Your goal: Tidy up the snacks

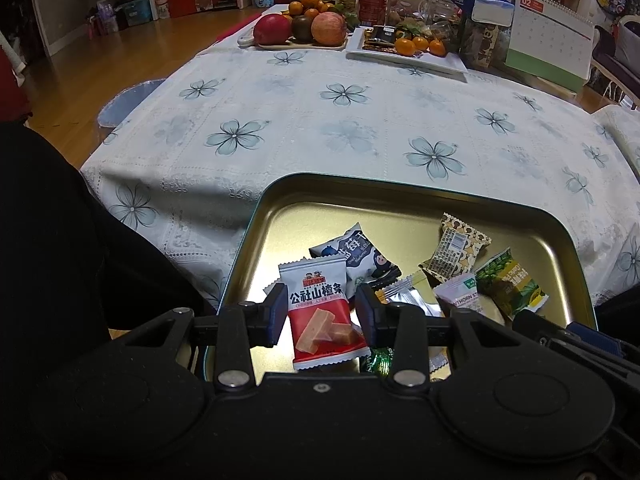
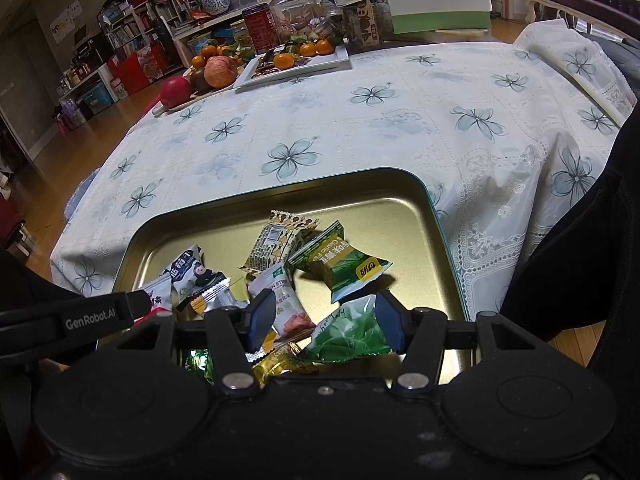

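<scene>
A gold tin tray (image 1: 280,216) (image 2: 400,200) lies at the near table edge with several wrapped snacks in it. My left gripper (image 1: 322,312) is open above the tray, its fingers either side of a red and white hawthorn packet (image 1: 320,312) lying in it. A blue and white packet (image 1: 360,256), a brown patterned packet (image 1: 454,250) and a green packet (image 1: 512,284) lie beyond. My right gripper (image 2: 326,320) is open over a light green packet (image 2: 352,336) and a pink hawthorn strip packet (image 2: 286,304). A green garlic-flavour packet (image 2: 344,264) lies just ahead.
A floral tablecloth (image 1: 344,128) covers the table. At the far end stand a fruit tray (image 1: 304,28) with apples, a white tray (image 1: 408,52) with tangerines, jars, a tissue box and a desk calendar (image 1: 548,36). My left gripper's finger (image 2: 100,312) shows in the right wrist view.
</scene>
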